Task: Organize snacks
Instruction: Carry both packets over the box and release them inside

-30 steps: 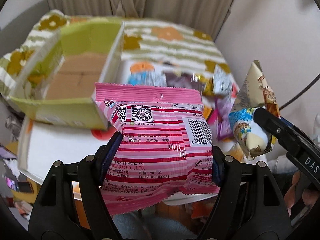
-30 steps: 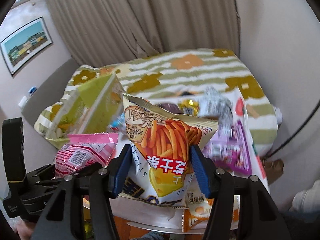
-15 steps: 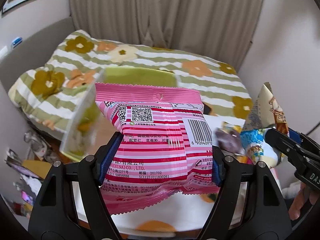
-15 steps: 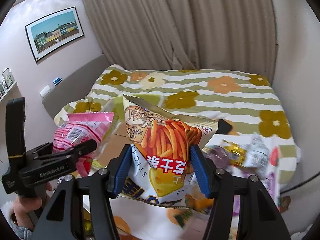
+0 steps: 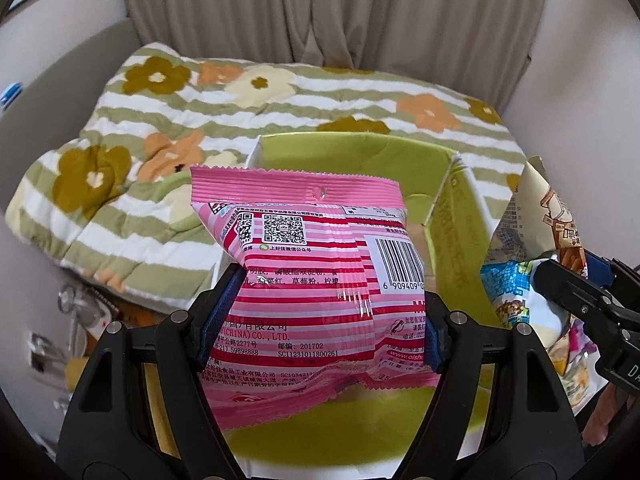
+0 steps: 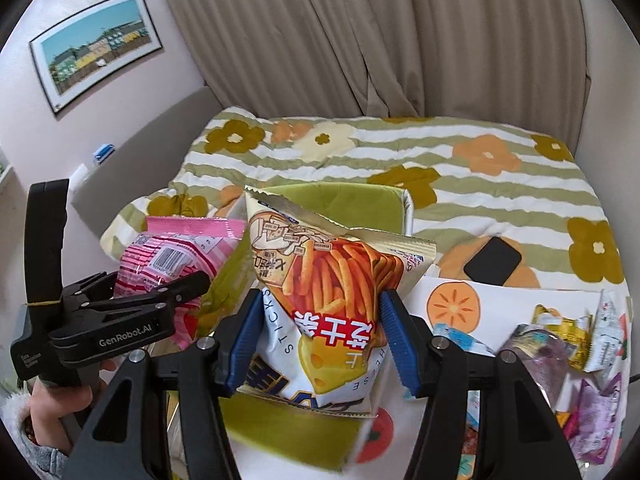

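- Two grippers each clasp a snack bag: the left gripper (image 5: 320, 312) has its blue pads pressed on both sides of a pink striped bag (image 5: 308, 276), barcode side up.
- The right gripper (image 6: 320, 332) clamps a cheese sticks bag (image 6: 320, 300) at its lower half, upside down.
- Both bags hang over an open green box (image 5: 360, 156); the pink bag sits left of the cheese sticks bag.
- A white tray (image 6: 500, 300) printed with orange fruit lies right of the box, holding a pile of loose snack packets (image 6: 560, 344).
- A black phone (image 6: 493, 261) rests on the flowered quilt (image 6: 500, 196) beyond.
- Beige curtains (image 6: 360, 40) hang farthest back.
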Demonstrator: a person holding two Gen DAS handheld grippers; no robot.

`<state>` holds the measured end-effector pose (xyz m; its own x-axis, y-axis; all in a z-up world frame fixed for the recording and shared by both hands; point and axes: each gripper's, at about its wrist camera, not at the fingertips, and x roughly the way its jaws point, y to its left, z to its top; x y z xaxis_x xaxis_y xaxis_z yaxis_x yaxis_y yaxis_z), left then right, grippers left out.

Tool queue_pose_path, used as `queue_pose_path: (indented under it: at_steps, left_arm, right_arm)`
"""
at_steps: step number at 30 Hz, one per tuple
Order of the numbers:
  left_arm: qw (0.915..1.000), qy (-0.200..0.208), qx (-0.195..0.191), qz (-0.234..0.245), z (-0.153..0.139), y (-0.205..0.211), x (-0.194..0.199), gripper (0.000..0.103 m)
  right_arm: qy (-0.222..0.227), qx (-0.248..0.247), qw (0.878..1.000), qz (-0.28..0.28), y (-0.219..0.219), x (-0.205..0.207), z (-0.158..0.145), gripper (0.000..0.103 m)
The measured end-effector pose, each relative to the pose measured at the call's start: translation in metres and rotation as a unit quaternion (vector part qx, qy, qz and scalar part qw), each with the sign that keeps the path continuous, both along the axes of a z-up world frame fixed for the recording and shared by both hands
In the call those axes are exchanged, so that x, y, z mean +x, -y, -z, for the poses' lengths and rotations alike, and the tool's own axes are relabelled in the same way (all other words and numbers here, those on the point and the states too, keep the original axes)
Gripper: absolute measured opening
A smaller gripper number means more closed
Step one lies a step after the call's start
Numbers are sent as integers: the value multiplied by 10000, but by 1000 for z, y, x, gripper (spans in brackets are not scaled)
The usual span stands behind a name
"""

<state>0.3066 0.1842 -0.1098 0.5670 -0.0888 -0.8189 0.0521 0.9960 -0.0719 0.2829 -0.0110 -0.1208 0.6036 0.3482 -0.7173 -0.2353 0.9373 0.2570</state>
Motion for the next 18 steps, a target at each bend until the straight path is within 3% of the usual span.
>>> queue_pose_path:
  at_steps: [4, 8, 18]
  left_arm:
    - [9998, -126, 28, 160, 16, 2, 24, 74]
    - [9992, -217, 300, 142, 28, 7, 38, 102]
    - [9981, -466, 61, -399, 39, -22, 16, 102]
  right_arm:
    - [-132, -72, 9998, 95, -2, 18, 8, 55]
    - [-215, -79, 9996, 176, 0, 29, 13, 55]
    - [-275, 135, 9992, -250, -5, 46, 15, 55]
